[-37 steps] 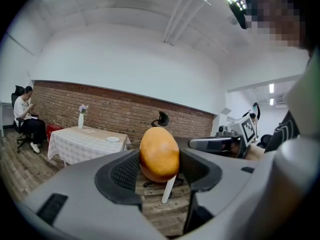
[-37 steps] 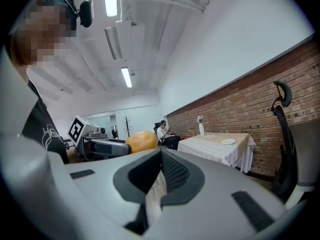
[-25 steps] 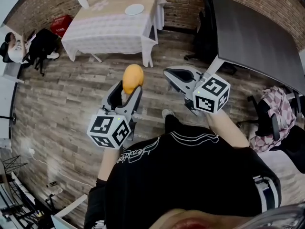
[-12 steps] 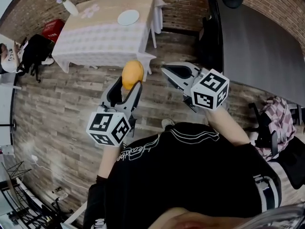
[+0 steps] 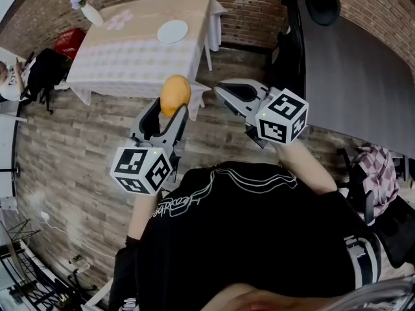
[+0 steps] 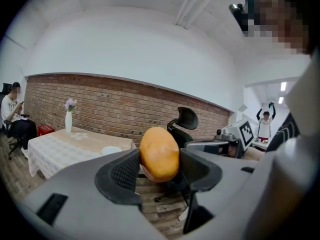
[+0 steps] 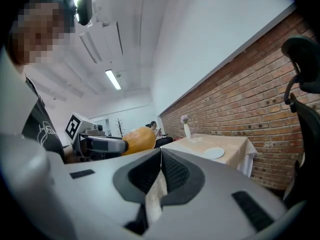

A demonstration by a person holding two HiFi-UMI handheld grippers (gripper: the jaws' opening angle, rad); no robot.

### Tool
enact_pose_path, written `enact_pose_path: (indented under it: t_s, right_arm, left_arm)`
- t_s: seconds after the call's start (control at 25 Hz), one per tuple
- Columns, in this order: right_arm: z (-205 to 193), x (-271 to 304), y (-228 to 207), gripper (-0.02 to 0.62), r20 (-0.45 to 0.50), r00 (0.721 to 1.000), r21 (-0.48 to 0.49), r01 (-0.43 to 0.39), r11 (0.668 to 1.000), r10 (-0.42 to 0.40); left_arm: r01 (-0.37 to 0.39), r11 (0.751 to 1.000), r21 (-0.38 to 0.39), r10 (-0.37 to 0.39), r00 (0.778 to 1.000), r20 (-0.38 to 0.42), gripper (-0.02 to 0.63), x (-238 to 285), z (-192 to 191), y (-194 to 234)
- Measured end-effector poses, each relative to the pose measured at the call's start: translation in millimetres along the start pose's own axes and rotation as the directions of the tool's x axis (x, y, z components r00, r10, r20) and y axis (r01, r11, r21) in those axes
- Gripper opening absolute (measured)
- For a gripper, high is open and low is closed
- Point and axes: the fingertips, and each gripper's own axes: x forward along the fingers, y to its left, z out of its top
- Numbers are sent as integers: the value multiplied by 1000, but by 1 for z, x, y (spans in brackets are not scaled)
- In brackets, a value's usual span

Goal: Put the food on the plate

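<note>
Risks first. The smooth, rounded orange-yellow food item (image 5: 175, 94) is pinched by the left gripper (image 5: 170, 111) near the jaw tips only, w/ much of it sticking out past the pads. A jolt or slack grip could let it squirt out. It hangs over the wooden plank floor (image 5: 78, 141), well short of the desk, so a drop means floor, not plate. Squeezing harder may dent it; can't tell how firm it is.

At release, its round shape prob. rolls, & the small round white plate (image 5: 172, 31) looks shallow. A low approach could catch the pale tablecloth on the desk (image 5: 123, 54).

The right gripper (image 7: 161, 156) is clenched on nothing, near the left one; they could knock together.

Containers: plate is bare. The slim white vase (image 5: 93, 15) at the desk's far corner holds pale purple flowers, well apart from the plate.
</note>
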Motion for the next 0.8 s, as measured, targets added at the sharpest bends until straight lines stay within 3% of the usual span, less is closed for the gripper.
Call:
enact_pose_path:
  t_s: [0.28, 0.8]
  right_arm:
    - [2, 31, -31, -3, 0, 1000, 33, -8, 999, 8]
    - [26, 126, -110, -3, -5, 997, 95, 82, 992, -82]
  left_arm:
    - [2, 1000, 2, -2, 1000, 14, 249, 27, 11, 34]
    - [108, 994, 15, -107, 993, -54, 249, 113, 43, 133]
